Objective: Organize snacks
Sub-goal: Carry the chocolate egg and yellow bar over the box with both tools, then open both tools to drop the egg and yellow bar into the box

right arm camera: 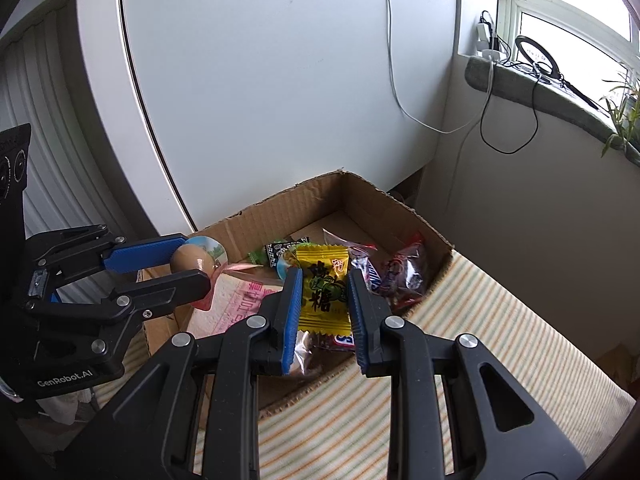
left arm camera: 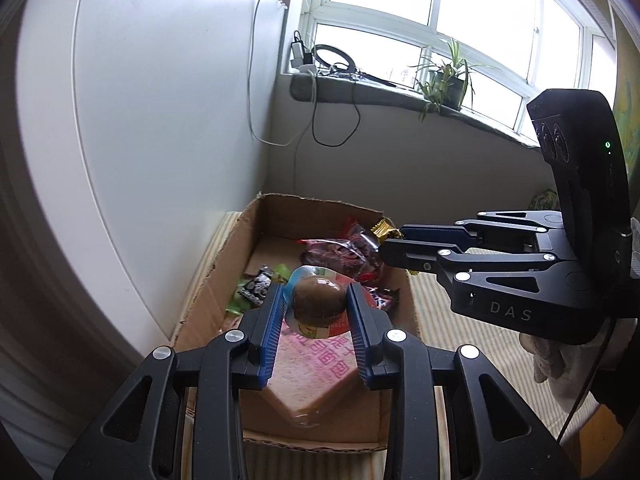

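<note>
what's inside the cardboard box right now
Inside the cardboard box: a pink bread pack, dark red wrapped sweets, a green-and-black packet. Anything beneath them is covered.

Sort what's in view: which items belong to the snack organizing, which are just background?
Job:
- cardboard box
- packaged egg in left gripper
- yellow candy in right gripper
- loose snacks in box

Background:
- potted plant
- cables
- window sill
- striped cloth

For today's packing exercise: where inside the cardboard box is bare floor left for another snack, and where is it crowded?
Bare floor in the cardboard box lies along its far wall, behind the red packets. The middle and near end are crowded with snacks.
</note>
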{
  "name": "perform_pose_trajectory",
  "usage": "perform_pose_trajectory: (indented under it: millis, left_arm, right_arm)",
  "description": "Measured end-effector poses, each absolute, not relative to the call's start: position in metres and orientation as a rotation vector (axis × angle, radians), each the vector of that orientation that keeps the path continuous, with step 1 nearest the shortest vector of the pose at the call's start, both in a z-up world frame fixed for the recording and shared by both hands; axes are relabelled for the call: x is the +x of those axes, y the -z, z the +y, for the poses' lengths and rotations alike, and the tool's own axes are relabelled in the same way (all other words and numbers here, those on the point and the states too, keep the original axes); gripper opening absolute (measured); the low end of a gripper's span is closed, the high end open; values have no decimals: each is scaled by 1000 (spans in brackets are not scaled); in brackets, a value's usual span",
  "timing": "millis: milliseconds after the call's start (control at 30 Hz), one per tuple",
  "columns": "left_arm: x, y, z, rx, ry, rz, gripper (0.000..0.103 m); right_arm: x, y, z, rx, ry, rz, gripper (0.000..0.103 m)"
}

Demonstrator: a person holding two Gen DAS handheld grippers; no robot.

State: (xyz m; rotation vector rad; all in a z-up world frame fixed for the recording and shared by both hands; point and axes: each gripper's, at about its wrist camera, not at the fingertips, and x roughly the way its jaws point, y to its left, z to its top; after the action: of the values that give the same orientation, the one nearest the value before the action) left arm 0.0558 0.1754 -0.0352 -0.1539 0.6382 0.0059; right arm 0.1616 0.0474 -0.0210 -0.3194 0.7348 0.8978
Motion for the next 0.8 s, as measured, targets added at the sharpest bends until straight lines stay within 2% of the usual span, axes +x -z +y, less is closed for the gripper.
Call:
perform_pose_trajectory:
  millis: [800]
  left_arm:
    - [76, 41, 185, -156, -48, 665, 32]
  right_arm:
    - [183, 32, 63, -298, -907, 793, 25]
